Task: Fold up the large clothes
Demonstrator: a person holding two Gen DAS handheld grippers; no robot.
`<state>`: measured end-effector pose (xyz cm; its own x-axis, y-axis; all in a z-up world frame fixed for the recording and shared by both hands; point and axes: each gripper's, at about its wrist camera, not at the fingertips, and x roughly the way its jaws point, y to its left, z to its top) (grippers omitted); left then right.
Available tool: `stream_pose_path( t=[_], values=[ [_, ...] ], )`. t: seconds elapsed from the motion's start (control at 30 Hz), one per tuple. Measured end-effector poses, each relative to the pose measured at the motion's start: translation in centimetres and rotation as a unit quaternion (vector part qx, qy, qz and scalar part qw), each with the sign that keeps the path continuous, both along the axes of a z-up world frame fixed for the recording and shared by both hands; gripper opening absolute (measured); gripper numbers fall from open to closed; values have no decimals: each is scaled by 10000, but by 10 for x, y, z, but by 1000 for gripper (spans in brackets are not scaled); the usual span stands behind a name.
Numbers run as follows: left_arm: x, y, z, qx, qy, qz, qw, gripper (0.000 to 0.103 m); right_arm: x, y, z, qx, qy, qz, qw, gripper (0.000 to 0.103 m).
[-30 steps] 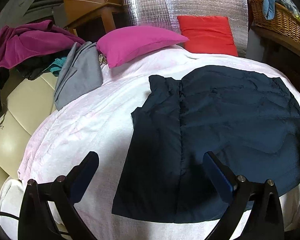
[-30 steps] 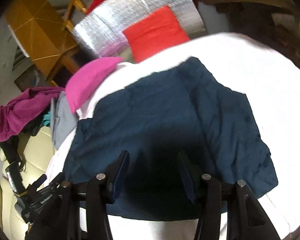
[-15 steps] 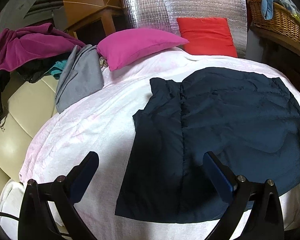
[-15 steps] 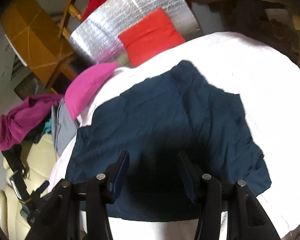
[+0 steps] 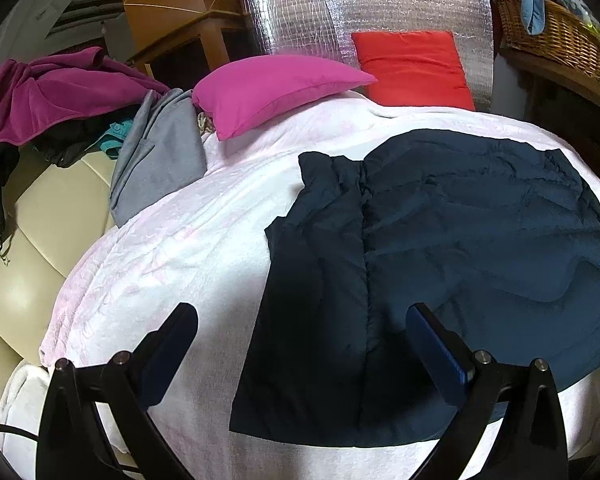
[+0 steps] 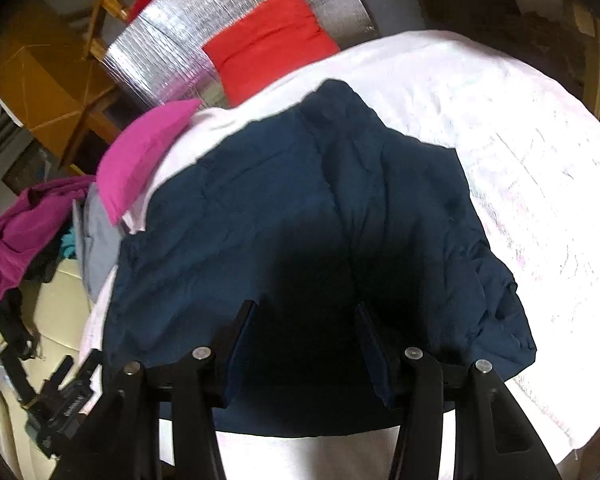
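On the white quilted bed cover (image 5: 172,264), the left wrist view shows the dark navy padded garment (image 5: 440,248) spread flat ahead and right of the left gripper (image 5: 300,338), whose jaws gape empty. In the right wrist view it lies directly beneath the right gripper (image 6: 304,340), likewise parted and empty. This looks like the approach before a fold; next, each gripper likely needs to pinch a near hem corner.

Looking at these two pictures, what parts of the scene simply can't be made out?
- Navy garment: its near hem in the right wrist view is hidden behind the right tool and lost in shadow.
- Same garment in the left wrist view: its right edge is cut off by the picture's rim.
- Wicker basket: contents cut off by the edge.
- Clothes pile: the dark pieces underneath are too murky to identify.
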<state>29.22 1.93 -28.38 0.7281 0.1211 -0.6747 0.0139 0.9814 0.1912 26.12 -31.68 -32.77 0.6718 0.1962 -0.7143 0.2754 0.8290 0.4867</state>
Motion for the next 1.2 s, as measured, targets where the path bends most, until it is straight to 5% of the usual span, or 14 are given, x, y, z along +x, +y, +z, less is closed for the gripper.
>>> stream_pose_path(
  t=[0.27,0.5,0.57,0.73,0.87,1.0,1.1,1.2],
  values=[
    [1,4,-1,11,19,30,10000,103,-10,-12,16,124,-480,-198,9986,54],
    [9,2,-17,95,390,1,9992,103,4,-13,-6,68,144,-223,9996,54],
    [16,5,-28,-35,754,-25,9971,103,5,-13,-6,20,159,-188,9997,54],
    [16,21,-20,-428,773,-48,9961,103,-10,-31,7,241,-243,-291,9990,56],
    [24,49,-13,-886,789,47,9929,103,-28,-69,17,345,-618,-681,9952,71],
    [40,79,-21,-1674,1123,196,9793,103,-30,-106,3,694,-488,-898,9923,72],
    [50,93,-33,-2568,1482,168,9549,103,-21,-117,-12,996,-213,-895,9908,72],
    [55,95,-41,-2878,1621,232,9436,103,-10,-113,-23,1152,-30,-781,9903,72]
  ],
)
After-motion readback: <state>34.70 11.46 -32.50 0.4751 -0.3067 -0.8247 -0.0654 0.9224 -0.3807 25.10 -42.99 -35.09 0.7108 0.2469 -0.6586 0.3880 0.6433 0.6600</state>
